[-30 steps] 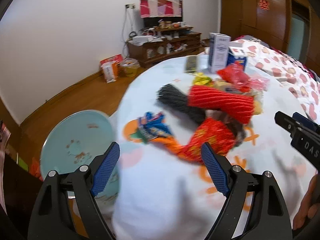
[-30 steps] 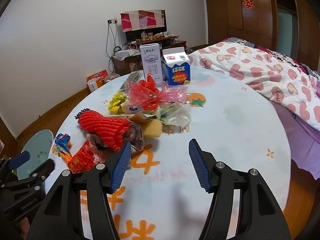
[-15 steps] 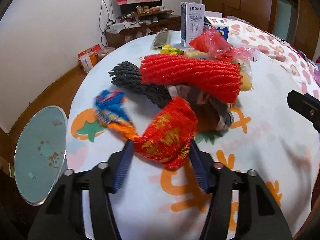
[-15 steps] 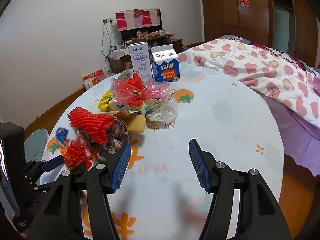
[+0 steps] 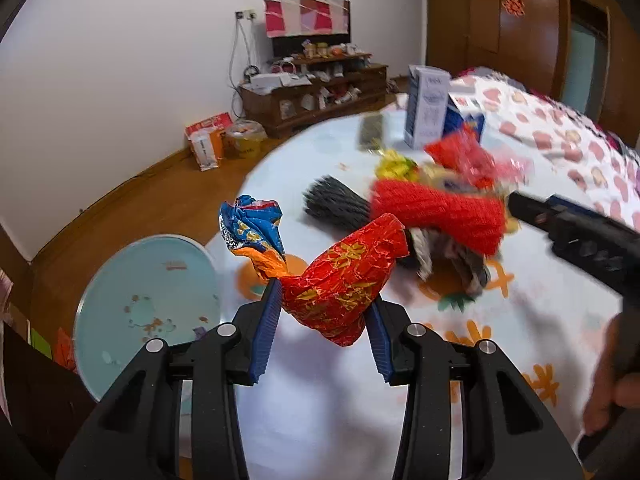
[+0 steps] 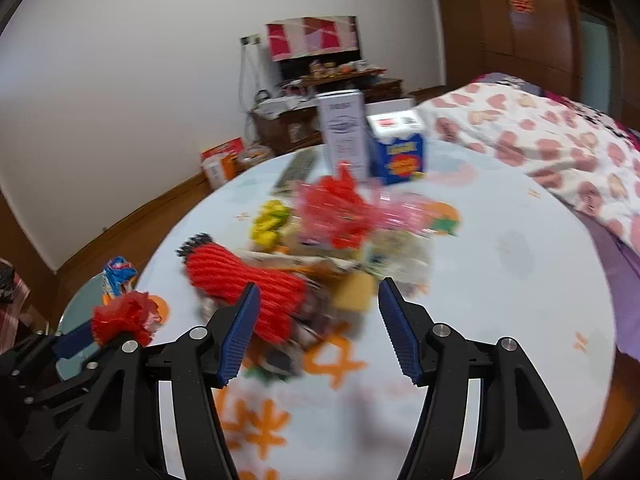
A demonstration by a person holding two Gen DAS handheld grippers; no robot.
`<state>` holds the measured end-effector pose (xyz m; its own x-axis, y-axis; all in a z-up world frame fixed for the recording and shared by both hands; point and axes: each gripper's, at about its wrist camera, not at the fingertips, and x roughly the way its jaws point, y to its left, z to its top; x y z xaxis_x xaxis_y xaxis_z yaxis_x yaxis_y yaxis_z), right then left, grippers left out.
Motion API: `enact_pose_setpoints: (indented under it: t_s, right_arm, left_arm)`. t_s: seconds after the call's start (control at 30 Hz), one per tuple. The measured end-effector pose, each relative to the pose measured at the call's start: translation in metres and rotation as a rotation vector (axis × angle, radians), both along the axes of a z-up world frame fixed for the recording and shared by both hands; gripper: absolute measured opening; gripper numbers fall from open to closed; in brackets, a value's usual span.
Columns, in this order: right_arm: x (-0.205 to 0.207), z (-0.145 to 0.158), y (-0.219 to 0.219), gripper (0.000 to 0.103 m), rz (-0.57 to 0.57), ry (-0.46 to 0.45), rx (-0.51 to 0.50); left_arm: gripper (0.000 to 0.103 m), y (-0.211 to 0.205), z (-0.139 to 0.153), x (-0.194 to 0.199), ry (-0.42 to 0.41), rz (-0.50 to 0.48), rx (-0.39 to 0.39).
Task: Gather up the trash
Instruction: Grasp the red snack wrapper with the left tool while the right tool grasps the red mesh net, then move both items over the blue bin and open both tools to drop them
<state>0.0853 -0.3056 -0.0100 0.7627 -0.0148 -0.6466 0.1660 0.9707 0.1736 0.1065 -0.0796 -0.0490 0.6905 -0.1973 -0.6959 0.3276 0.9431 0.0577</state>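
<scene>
Red-and-gold foil wrapper [image 5: 344, 280] is sitting clamped in the left gripper [image 5: 322, 312], L wrist view: blue pads are pressing on both its sides after the jaws have just been closing in. Its crumpled blue-orange tail [image 5: 254, 232] is sticking up ahead-left of the gripper, clear of the bench [image 5: 320, 400]. Ahead-right of the gripper, a red knit piece [image 5: 440, 208] is lying over a dark grey one [image 5: 336, 202], w/ more litter behind; all blurred. Pale blue round tray [image 5: 148, 304] is lying low to the gripper's left, off the bench edge. Right gripper's dark body [image 5: 580, 236] is poking in from the right.

R wrist view: right gripper [image 6: 316, 320] is standing wide, jaws having just been opening a bit, nothing btwn the pads. Red knit piece [image 6: 244, 280] is lying just ahead of its left finger, blurred pile of wrappers [image 6: 340, 212] beyond, two cartons [image 6: 372, 140] at the far side. Far left, the left gripper [image 6: 100, 336] is holding the foil wrapper [image 6: 124, 316].
</scene>
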Motion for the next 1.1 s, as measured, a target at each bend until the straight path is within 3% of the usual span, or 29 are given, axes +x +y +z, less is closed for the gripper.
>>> enact_pose_setpoints:
  t_s: [0.17,0.33,0.43,0.8,1.1]
  right_arm:
    - [0.03,-0.017,0.018,0.065,0.053,0.04,-0.028]
    - [0.035,-0.029,0.027,0.033,0.099,0.086,-0.002]
    - [0.025,-0.021,0.033,0.025,0.109,0.059,-0.021]
    - [-0.012,0.023,0.044,0.022,0.082,-0.063,0.006]
    - [-0.019,0.026,0.082,0.023,0.133,-0.058,0.019]
  left_arm:
    - [0.041,0.018,0.019,-0.001,-0.042,0.031,-0.018]
    - [0.042,0.031,0.023,-0.001,-0.045,0.061,-0.028]
    - [0.042,0.037,0.022,-0.002,-0.037,0.07,-0.04]
    - [0.042,0.052,0.033,-0.016,-0.071,0.098,-0.057]
    - [0.042,0.077,0.033,-0.025,-0.076,0.154,-0.038]
